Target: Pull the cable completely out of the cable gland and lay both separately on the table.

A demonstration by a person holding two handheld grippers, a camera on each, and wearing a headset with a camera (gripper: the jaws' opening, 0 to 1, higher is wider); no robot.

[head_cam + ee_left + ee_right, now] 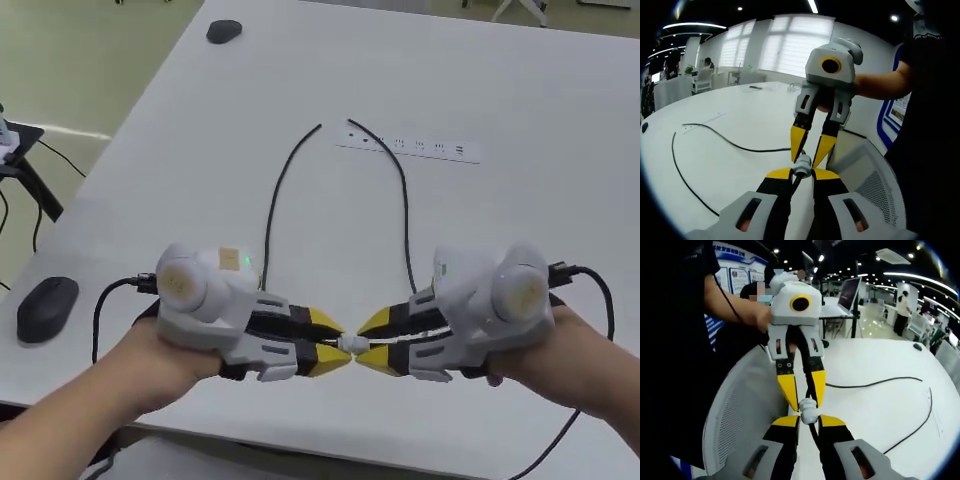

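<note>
**A:** Where is the cable gland?

**B:** It is off the tabletop, held in the air just above the near edge. It sits exactly where the two grippers meet tip to tip.

**A:** And the cable?

**B:** It is threaded through the gland. In each gripper view a black strand leaves the gland and runs back between that gripper's own jaws. In the head view two long strands lie on the tabletop and run away from the grippers. Their free ends rest apart from each other, close to the white power strip.

**A:** How does the left gripper stand?

**B:** Its yellow tips are drawn in and clamped on one end of the gland, which shows most clearly in the right gripper view.

**A:** And the right gripper?

**B:** It comes from the opposite side with its jaws narrowed around the other end of the gland. I cannot tell whether they pinch the gland, pinch the cable, or only flank them.

**A:** Is anything else around?

**B:** A dark mouse lies on the tabletop well to the left, and a second mouse lies at the far edge. A white mesh chair shows beside the person in the gripper views.
</note>
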